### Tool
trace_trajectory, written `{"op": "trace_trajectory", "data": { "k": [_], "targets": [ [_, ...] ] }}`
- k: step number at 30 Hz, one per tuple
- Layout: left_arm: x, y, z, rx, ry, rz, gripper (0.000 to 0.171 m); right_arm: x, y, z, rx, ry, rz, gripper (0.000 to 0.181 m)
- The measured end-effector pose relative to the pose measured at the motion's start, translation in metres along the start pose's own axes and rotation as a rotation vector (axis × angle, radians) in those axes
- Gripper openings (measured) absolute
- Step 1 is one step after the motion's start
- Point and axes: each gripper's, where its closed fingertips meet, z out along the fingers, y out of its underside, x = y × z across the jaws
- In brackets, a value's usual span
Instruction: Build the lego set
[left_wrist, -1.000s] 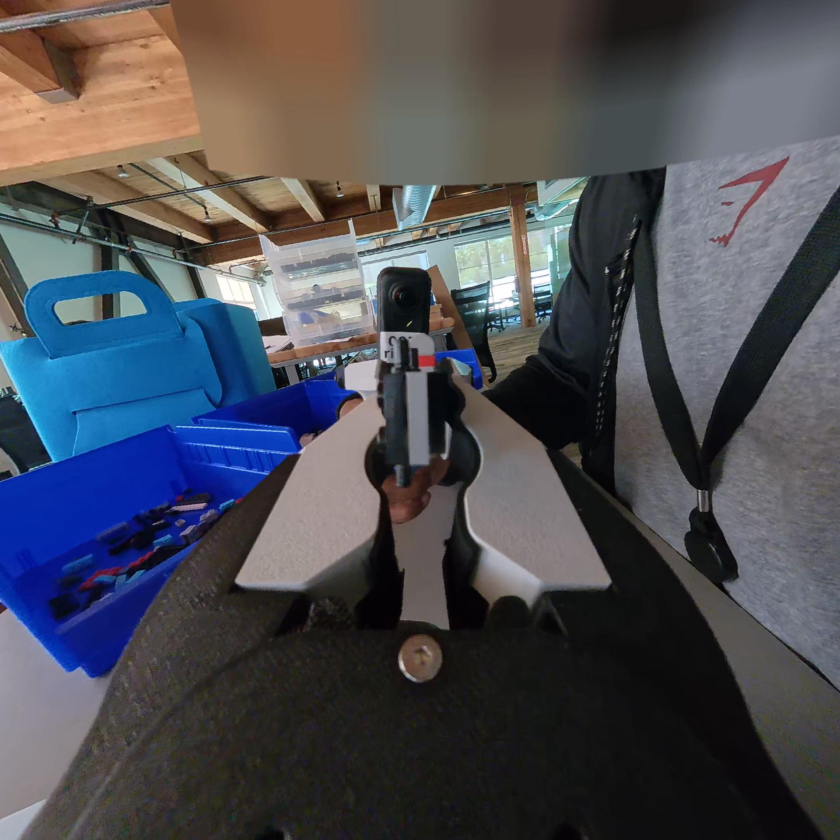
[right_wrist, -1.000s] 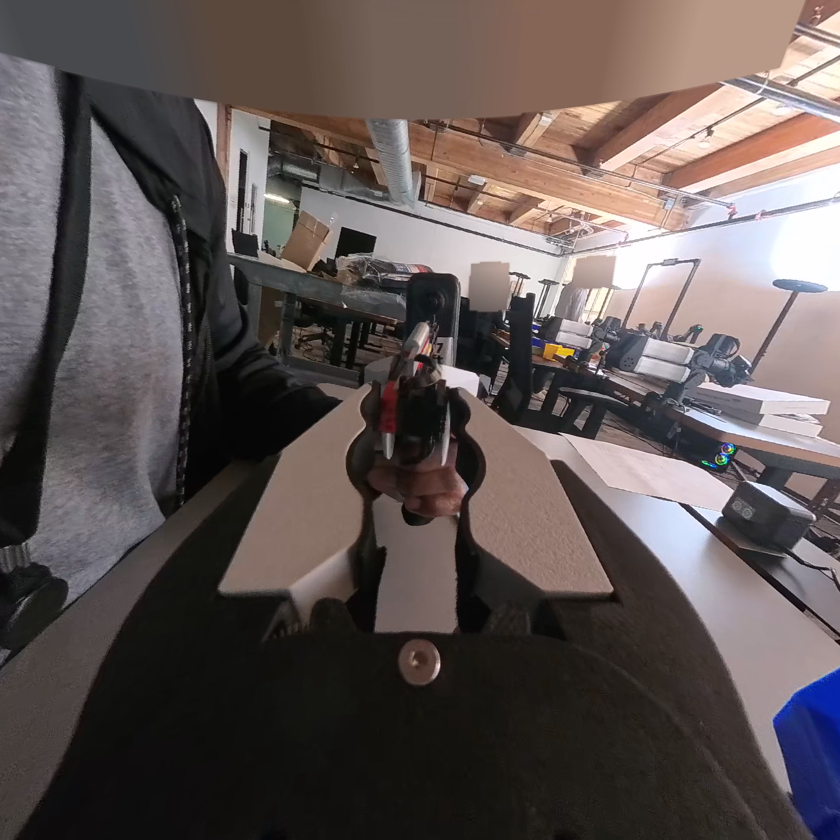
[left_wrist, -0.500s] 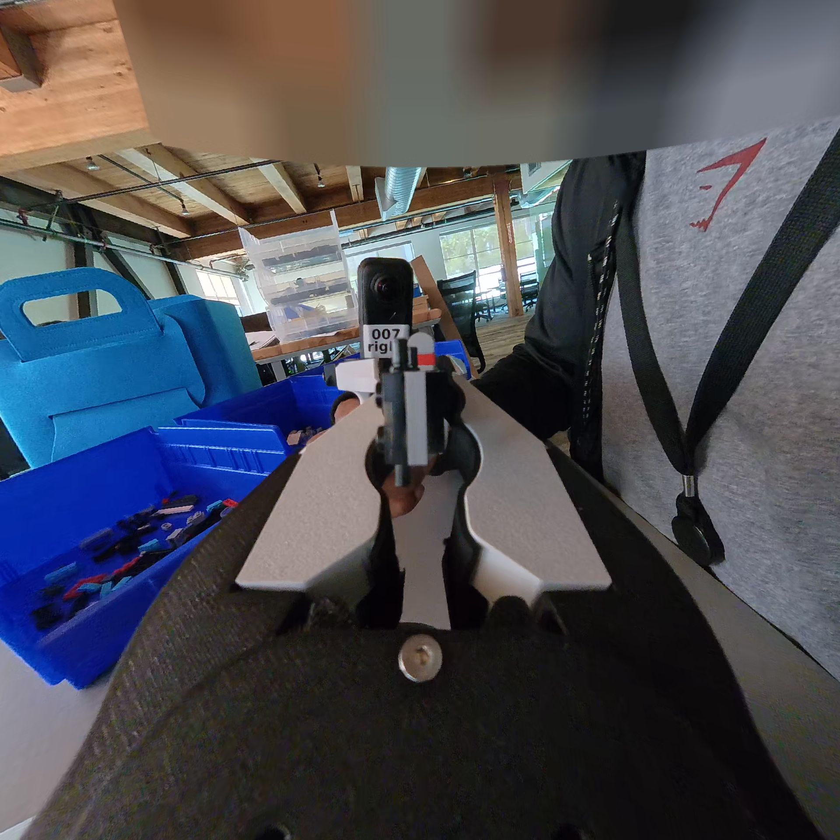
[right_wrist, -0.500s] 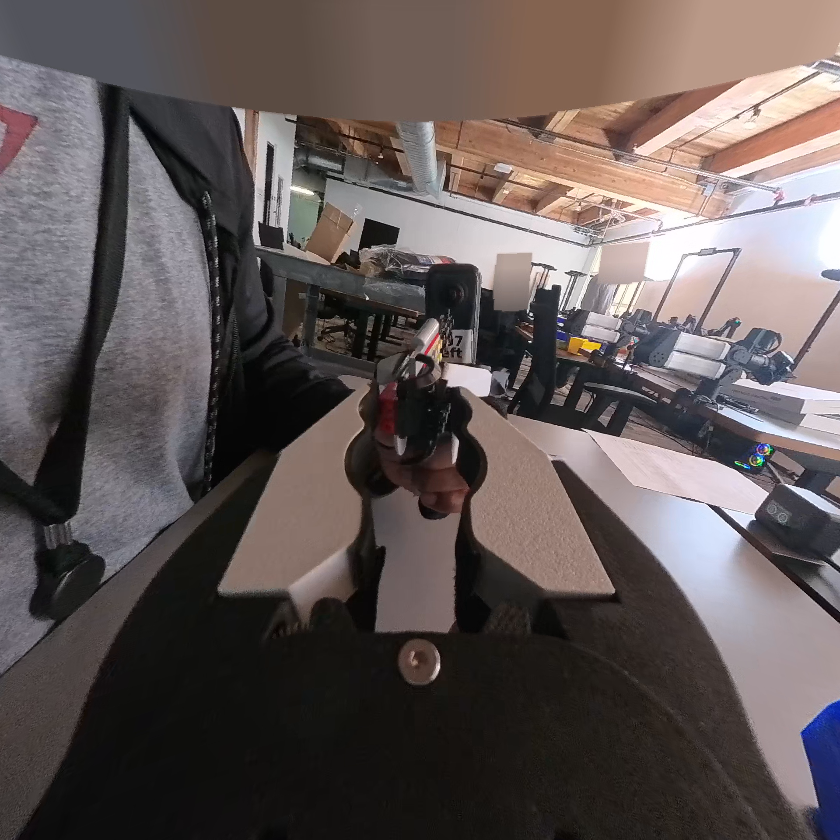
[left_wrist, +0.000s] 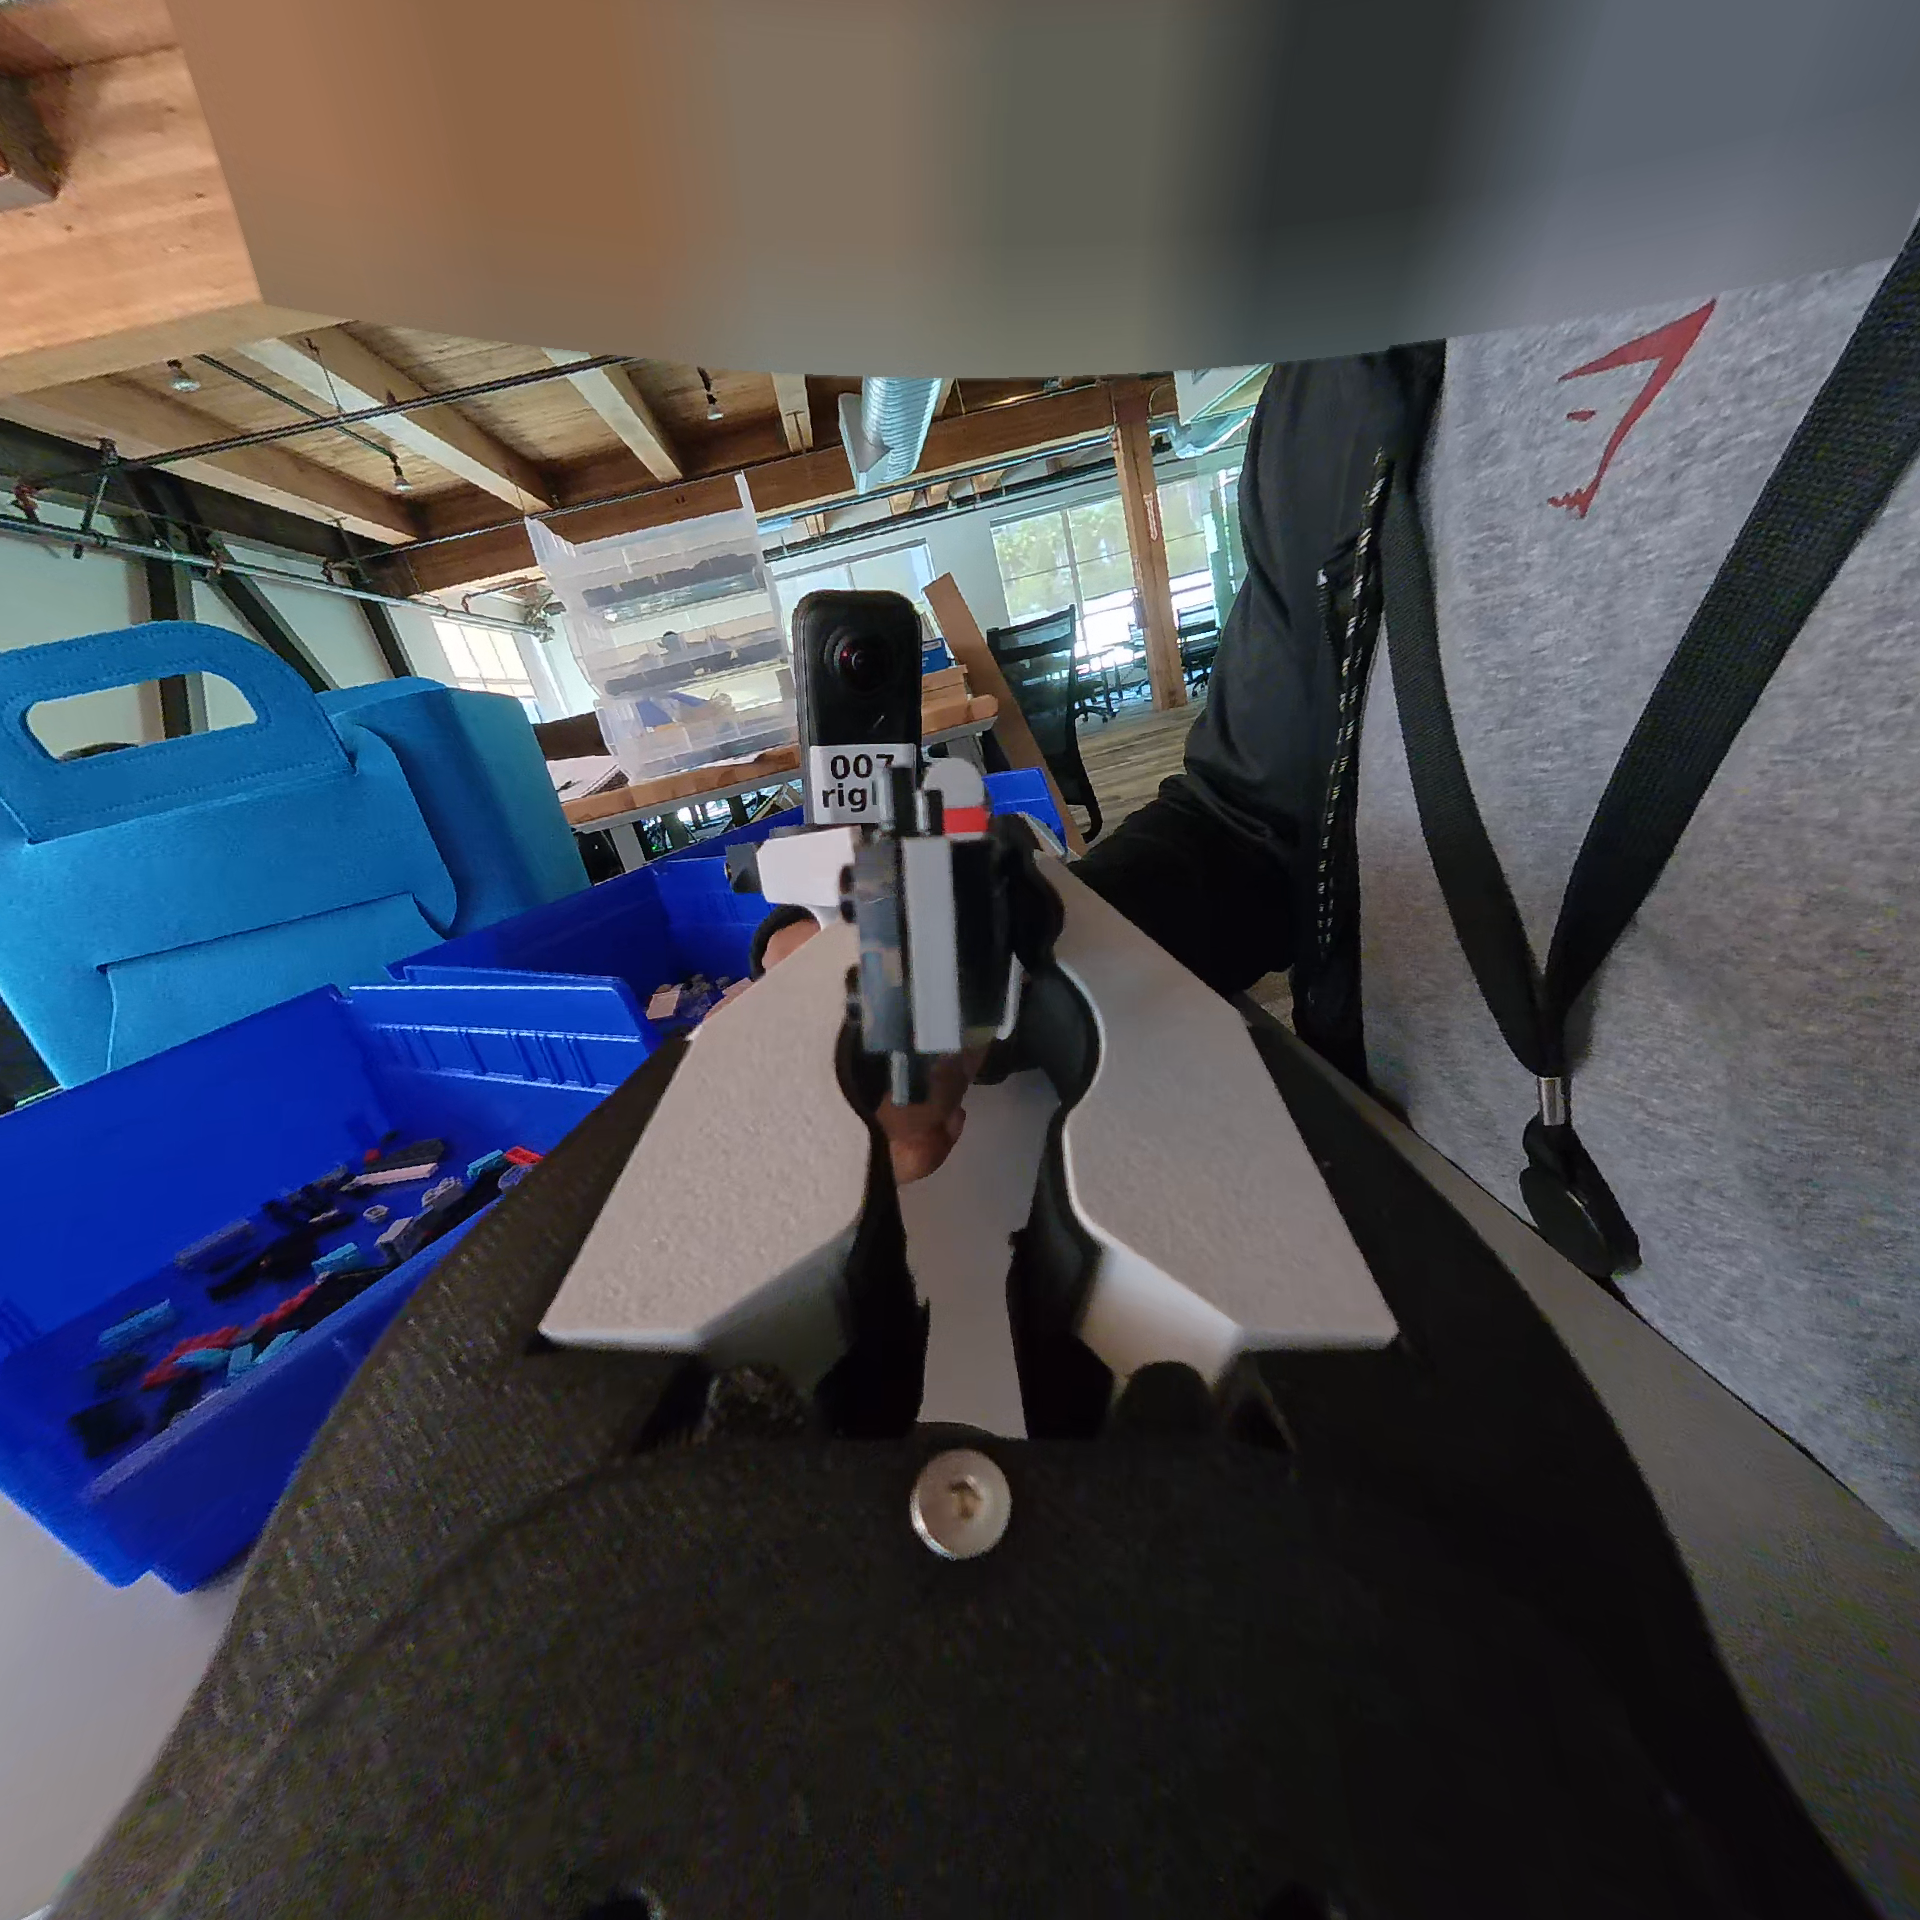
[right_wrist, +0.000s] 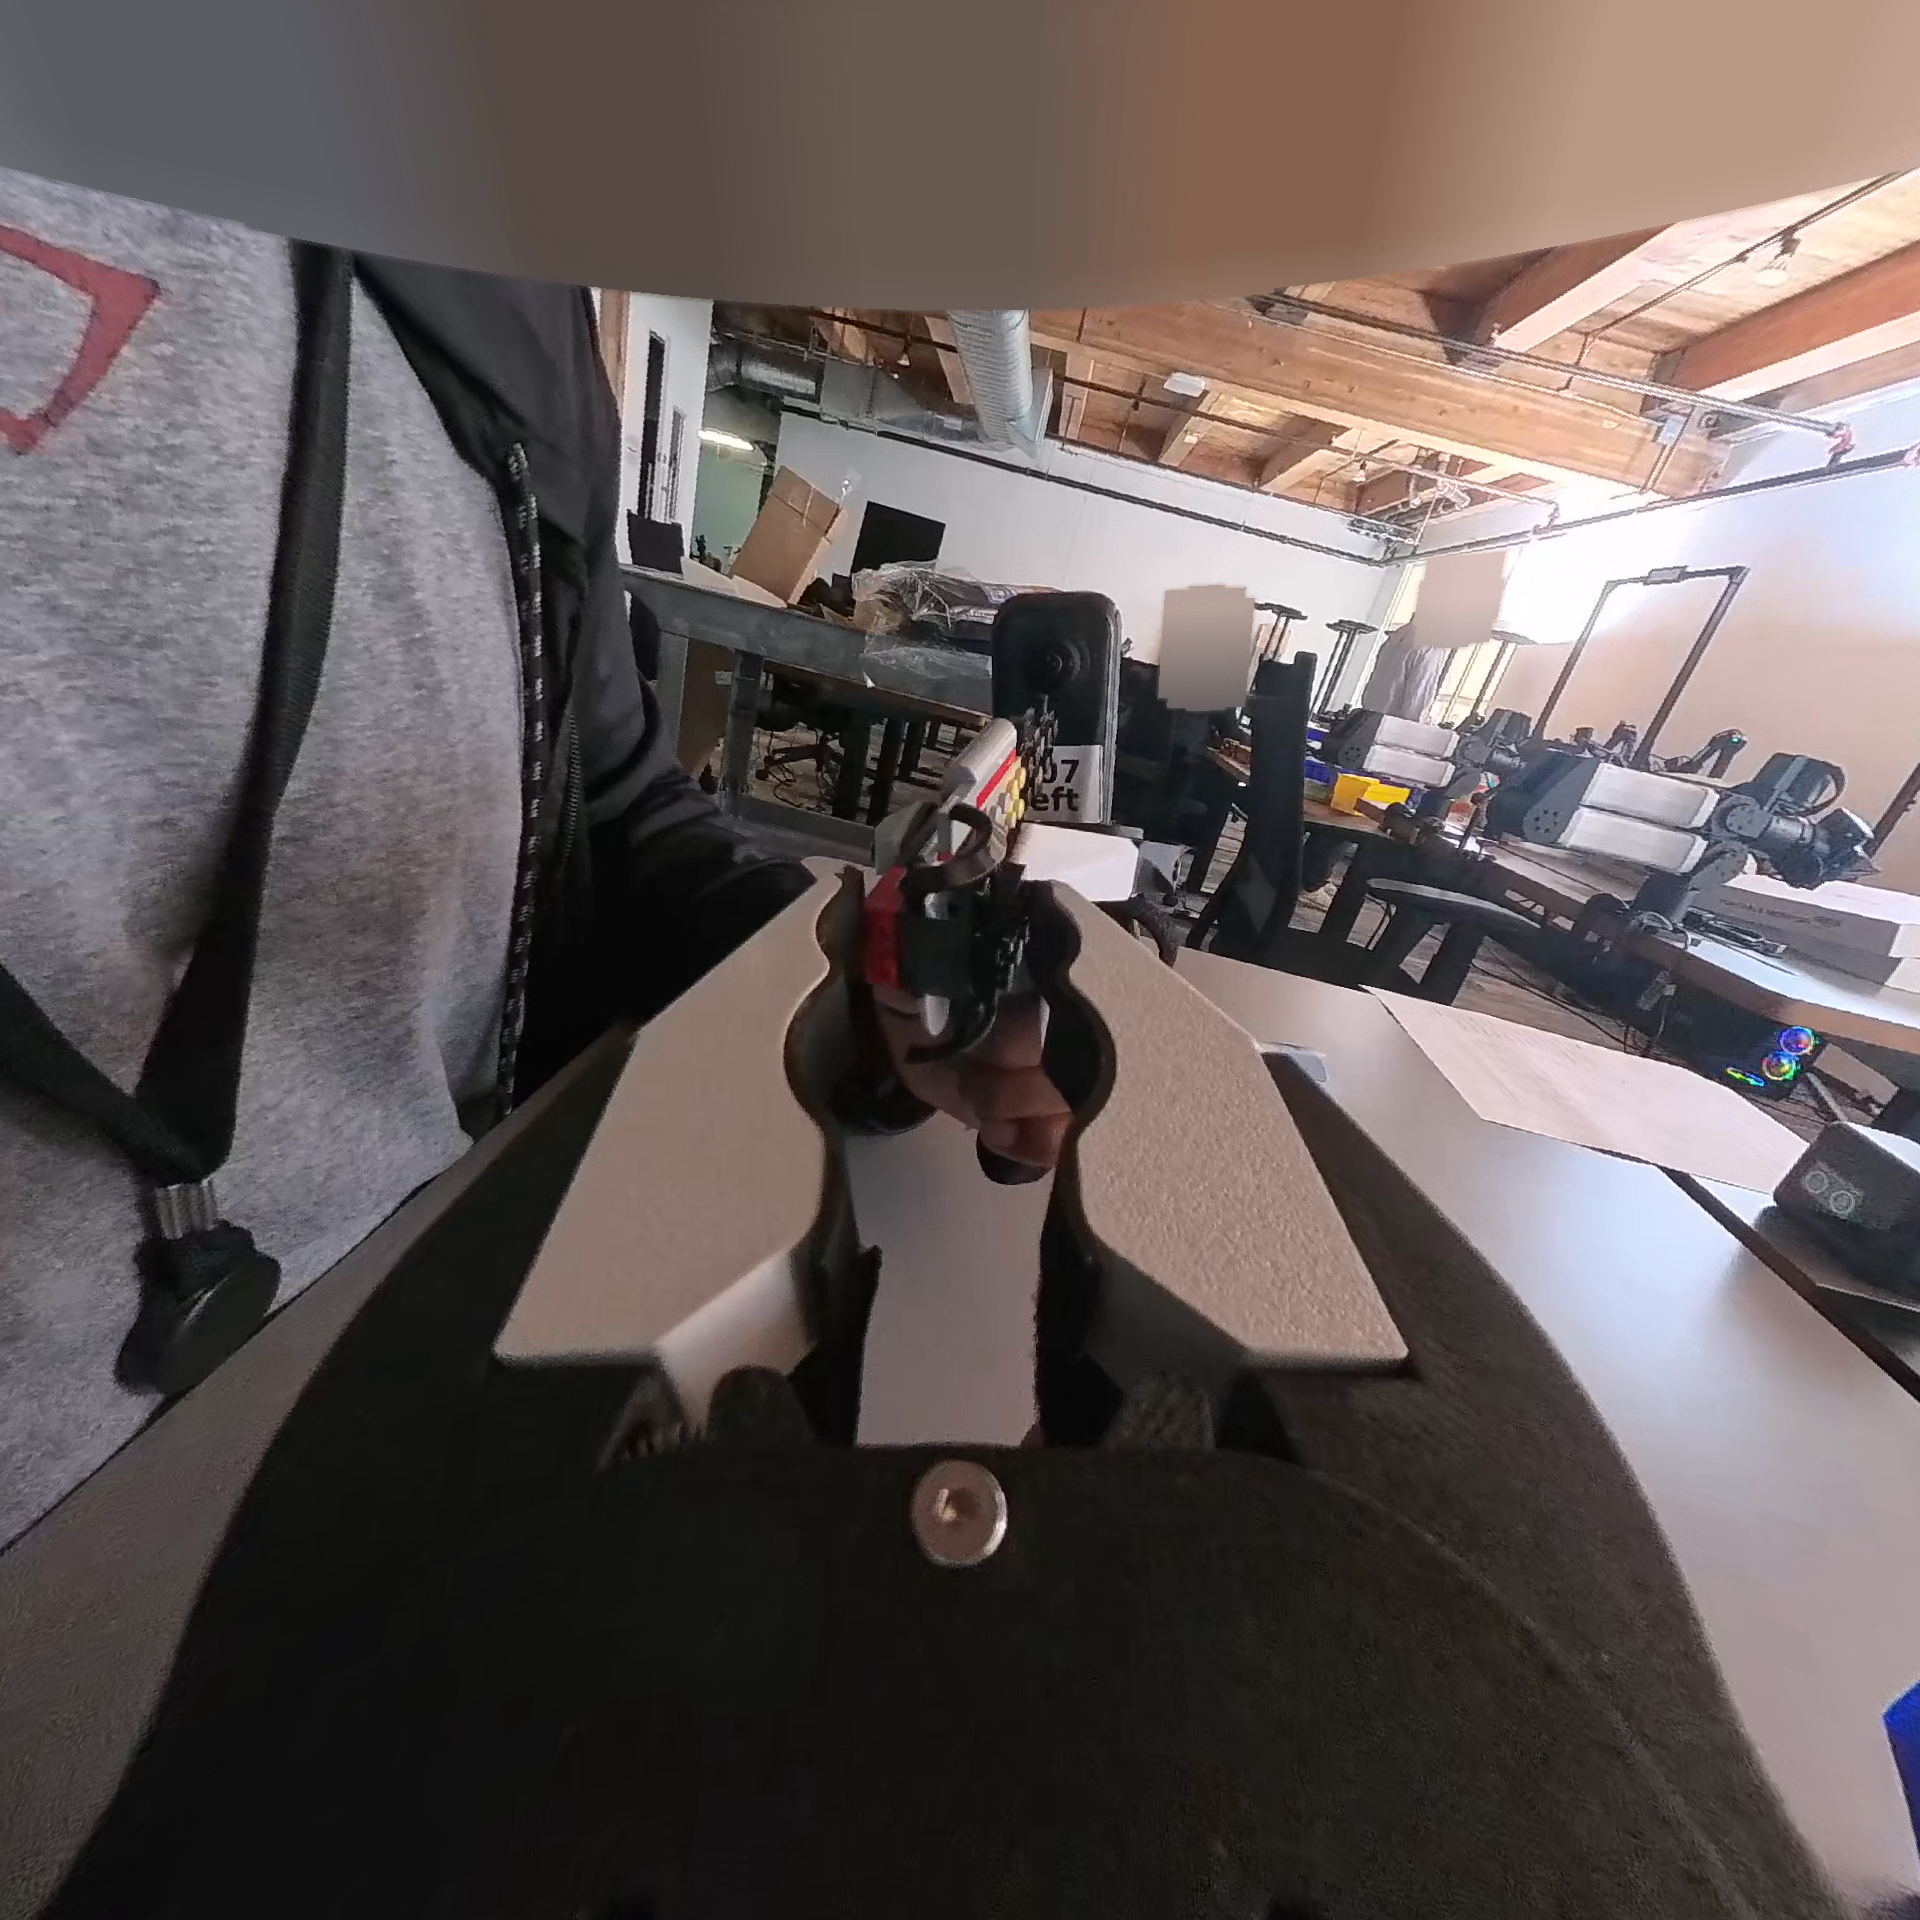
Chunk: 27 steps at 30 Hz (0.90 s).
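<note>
Left gripper (left_wrist: 940, 997): fingers closed on the lego assembly (left_wrist: 925, 956), a grey, black and white block held at frame centre, raised above the table. Right gripper (right_wrist: 951, 966): fingers likewise closed on the same lego assembly (right_wrist: 945, 935), seen here at centre with red, grey and black parts and a white-and-yellow piece angled toward upper left. The two tools face each other; each view shows the opposite tool's camera just behind the model. A blue bin (left_wrist: 260, 1091) of loose bricks (left_wrist: 281, 1257) occupies the left of the left wrist view. A paper sheet (right_wrist: 1579, 1081) lies on the table (right_wrist: 1662, 1403) at right of the right wrist view.
</note>
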Motion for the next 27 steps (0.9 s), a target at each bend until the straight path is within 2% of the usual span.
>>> {"op": "trace_trajectory", "data": {
  "k": [18, 27],
  "targets": [
    [0.0001, 0.0041, -0.0024, -0.009, 0.010, -0.020, 0.016, 0.0009, 0.0063, 0.0008, -0.067, 0.012, -0.095, 0.034],
    [-0.0057, -0.0006, -0.0046, -0.012, -0.040, 0.029, 0.017, 0.0086, 0.0015, 0.0028, -0.060, 0.080, -0.123, 0.033]
  ]
}}
